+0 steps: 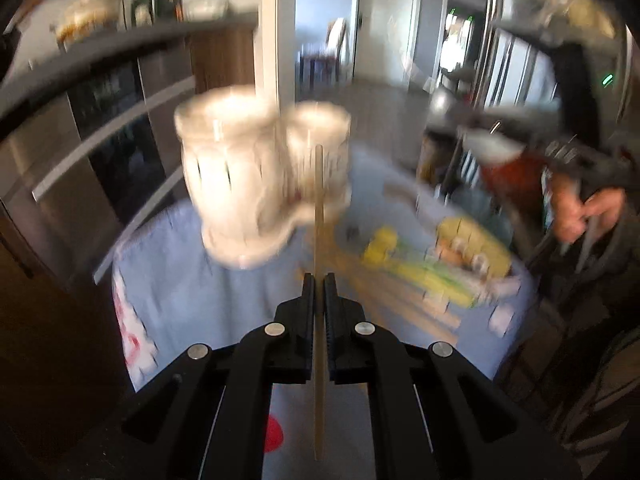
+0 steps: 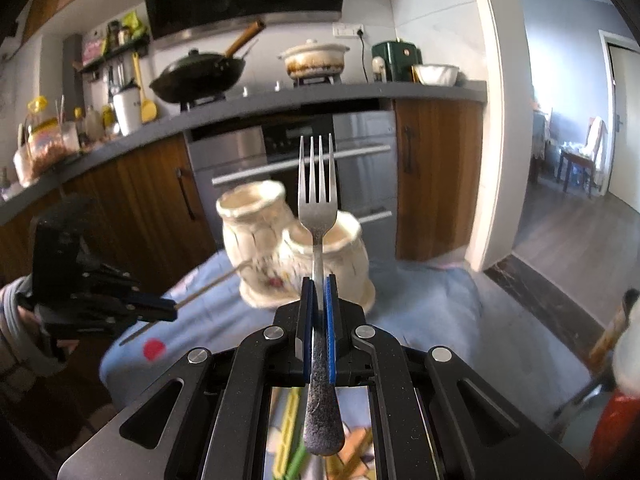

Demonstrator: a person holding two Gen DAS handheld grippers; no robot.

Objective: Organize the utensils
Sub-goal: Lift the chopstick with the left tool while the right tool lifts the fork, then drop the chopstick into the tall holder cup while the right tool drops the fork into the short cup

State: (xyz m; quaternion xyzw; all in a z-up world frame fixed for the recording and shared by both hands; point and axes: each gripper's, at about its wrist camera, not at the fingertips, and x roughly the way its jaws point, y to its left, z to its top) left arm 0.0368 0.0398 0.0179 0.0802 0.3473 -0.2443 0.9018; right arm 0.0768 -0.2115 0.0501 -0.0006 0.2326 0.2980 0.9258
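A cream ceramic utensil holder with two cups stands on the blue cloth; it shows blurred in the left wrist view and as the same holder in the right wrist view. My left gripper is shut on a thin wooden chopstick that points up in front of the holder's right cup. My right gripper is shut on a metal fork, tines up, held in front of the holder. The left gripper with its chopstick also appears at the left of the right wrist view.
Yellow, green and wooden utensils lie in a loose pile on the blue cloth. A red dot marks the cloth. Behind stand an oven, a counter with a wok and a pot. A person's hand holds the other gripper.
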